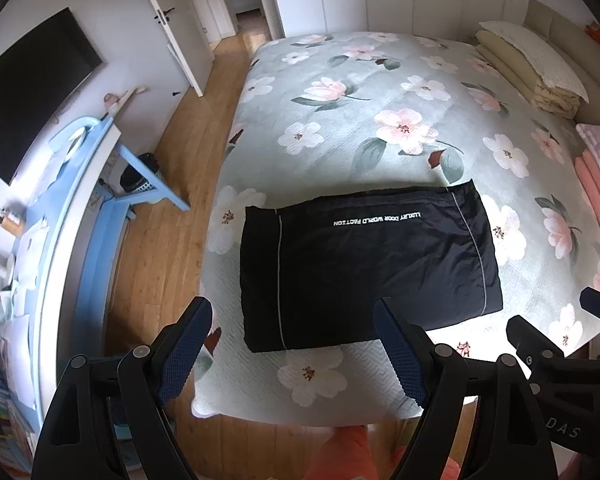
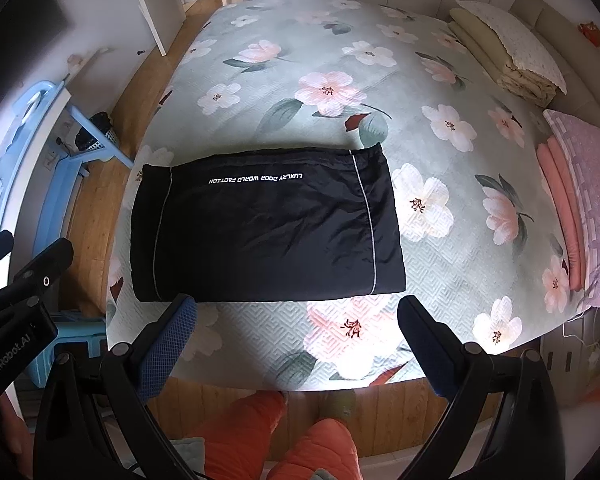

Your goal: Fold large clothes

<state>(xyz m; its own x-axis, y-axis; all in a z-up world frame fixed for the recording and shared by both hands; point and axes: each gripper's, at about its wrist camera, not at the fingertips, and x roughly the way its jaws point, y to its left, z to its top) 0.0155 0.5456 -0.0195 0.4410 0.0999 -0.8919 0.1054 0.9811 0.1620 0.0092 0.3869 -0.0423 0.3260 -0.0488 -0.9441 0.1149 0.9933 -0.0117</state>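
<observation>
A black garment (image 1: 364, 264) lies folded into a flat rectangle near the front edge of the bed (image 1: 380, 128), with white lettering and thin grey piping on top. It also shows in the right wrist view (image 2: 264, 228). My left gripper (image 1: 292, 320) is open and empty, held above the garment's near edge. My right gripper (image 2: 296, 312) is open and empty, held just in front of the garment's near edge. The right gripper also shows at the right edge of the left wrist view (image 1: 556, 320).
The bed has a green floral cover (image 2: 440, 80). Folded cream bedding (image 2: 504, 52) and pink blankets (image 2: 572, 200) lie along its right side. A blue desk (image 1: 60, 216) and a black bin (image 1: 140, 172) stand left on the wooden floor (image 1: 164, 248). Orange-trousered legs (image 2: 300, 440) are below.
</observation>
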